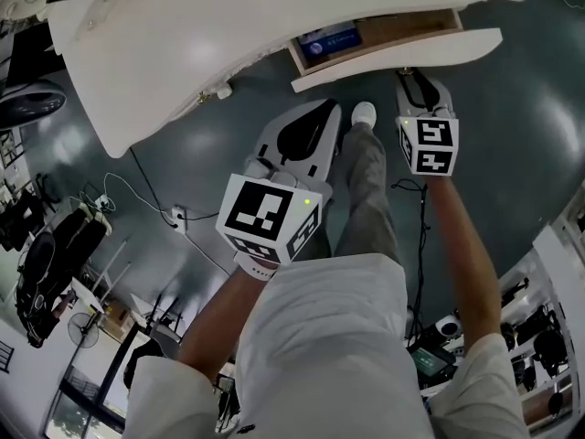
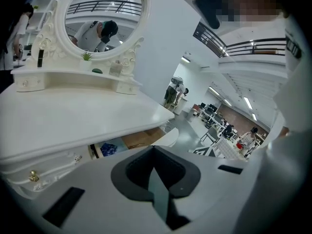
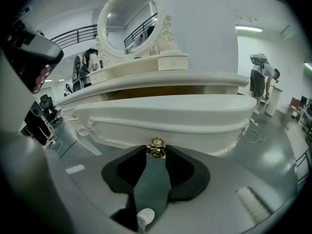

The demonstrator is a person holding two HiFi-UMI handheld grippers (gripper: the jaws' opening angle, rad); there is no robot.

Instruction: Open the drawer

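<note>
Right gripper [image 3: 156, 156] jaws pinching knob [image 3: 156, 146] of drawer [image 3: 170, 118] at their tips; left gripper [image 2: 154, 152] jaws pressed together, nothing between.

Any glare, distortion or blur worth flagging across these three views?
Head view: bright glare patches on the floor and the table top. Left gripper view: fisheye curves the table top; mosaic patch at the top. Right gripper view: drawer front bows, brass knob sharp.

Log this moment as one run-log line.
drawer: partly open | right tongs: shut on knob | left tongs: shut, empty, clear of dressing table
</note>
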